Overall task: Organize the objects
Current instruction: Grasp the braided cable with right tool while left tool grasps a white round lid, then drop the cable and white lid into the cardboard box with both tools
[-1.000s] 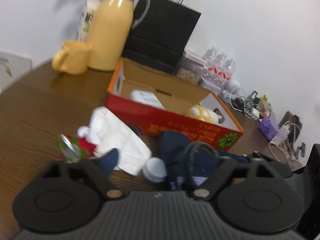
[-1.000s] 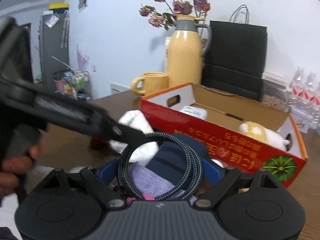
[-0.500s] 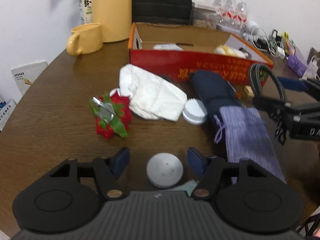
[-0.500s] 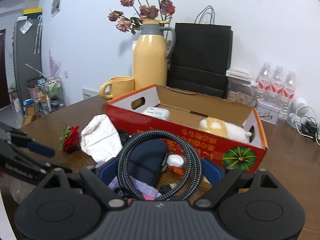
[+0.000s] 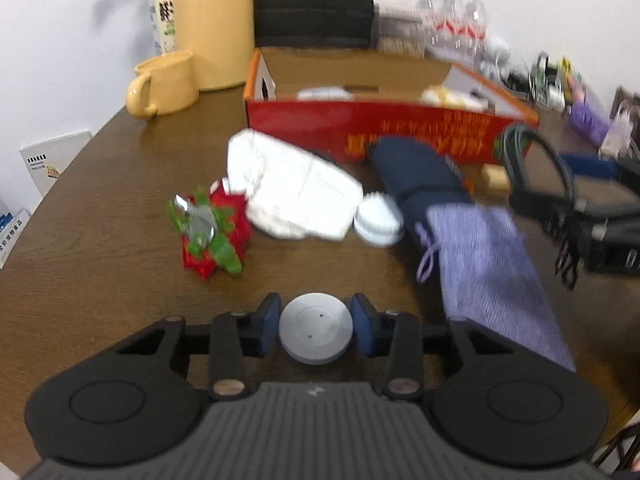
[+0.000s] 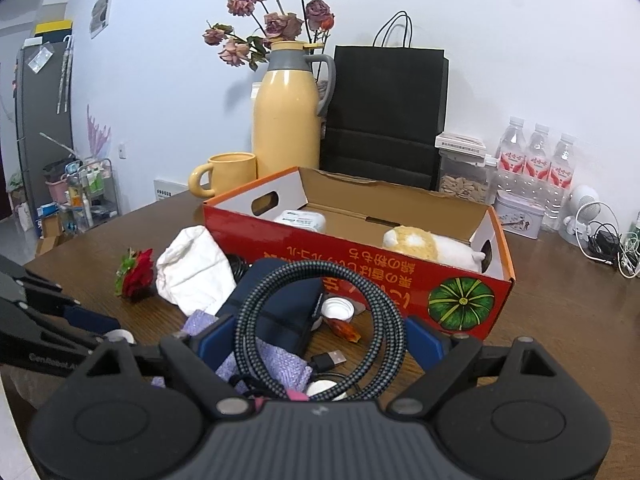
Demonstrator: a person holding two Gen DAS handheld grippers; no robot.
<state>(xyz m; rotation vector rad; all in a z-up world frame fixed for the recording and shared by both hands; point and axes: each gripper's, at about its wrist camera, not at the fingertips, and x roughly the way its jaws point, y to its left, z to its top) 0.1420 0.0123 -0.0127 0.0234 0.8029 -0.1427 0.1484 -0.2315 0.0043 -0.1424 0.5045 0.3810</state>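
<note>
Closing in from both sides, the left gripper [image 5: 316, 324] has its blue pads [image 5: 267, 325] against the rim of a grey round disc [image 5: 316, 334] that lies flat on the brown counter [image 5: 100, 240]; its jaws have just been closing, with the disc between them. From the disc, a red-and-green ornament [image 5: 212, 232] lies at 11 o'clock, a crumpled white cloth [image 5: 296, 196] at 12 o'clock, a white cap [image 5: 378, 220] just beside the cloth, and a lilac pouch [image 5: 492, 276] at 2 o'clock, its far end touching a dark navy roll [image 5: 416, 172].

The right gripper [image 6: 320, 346] has its jaws spread wide around a coiled braided cable [image 6: 320, 320], which sits upright between the blue pads [image 6: 424, 346]; whether the pads press on the coil cannot be told. At 12 o'clock from this gripper stands the open red box [image 6: 360, 256], holding a white pack [image 6: 300, 220] and a plush toy [image 6: 432, 246]. Behind the box stand a yellow mug [image 6: 228, 172], a yellow flask [image 6: 288, 120] and a black paper bag [image 6: 384, 112].
</note>
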